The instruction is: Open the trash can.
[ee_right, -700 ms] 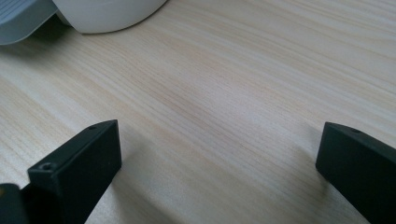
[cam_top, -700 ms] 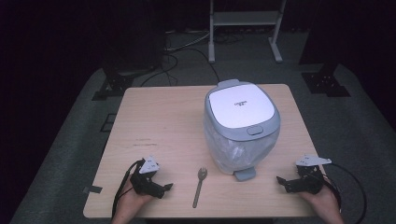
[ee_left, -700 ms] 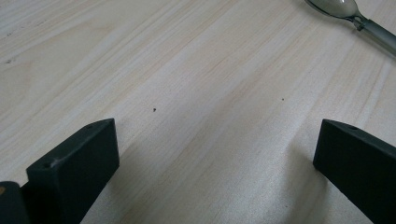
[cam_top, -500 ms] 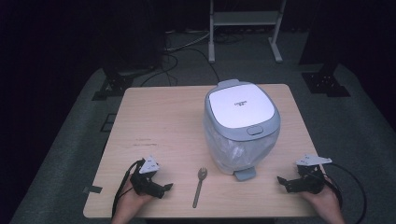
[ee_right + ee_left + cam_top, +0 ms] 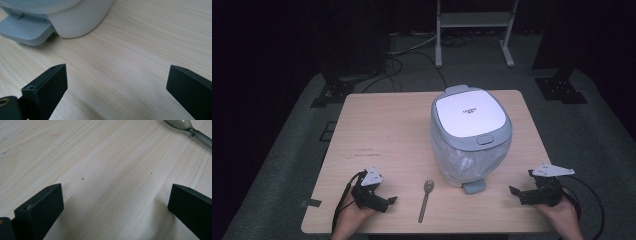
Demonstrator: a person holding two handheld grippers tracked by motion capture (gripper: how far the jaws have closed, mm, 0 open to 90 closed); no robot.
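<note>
High view: left hand-held gripper [image 5: 384, 201] and right hand-held gripper [image 5: 518, 192] rest on the table [image 5: 382, 125], jaws wide apart, empty. Spoon [image 5: 425, 199] lies at 3 o'clock of the left one. The right gripper view shows the pedal bin [image 5: 75, 17] base and pedal [image 5: 25, 30] at 11 o'clock.

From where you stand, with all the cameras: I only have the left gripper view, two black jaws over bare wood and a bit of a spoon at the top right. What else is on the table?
Observer: A white pedal bin with a grey lid stands to the right of the spoon, lid shut.
Operator: Which way does its pedal face?
Observer: Toward the person's edge; the pedal lies on the table beside the spoon's bowl.
Operator: And the right gripper?
Observer: The right gripper sits low at the near right edge, jaws open and empty, aimed at the bin's base.
</note>
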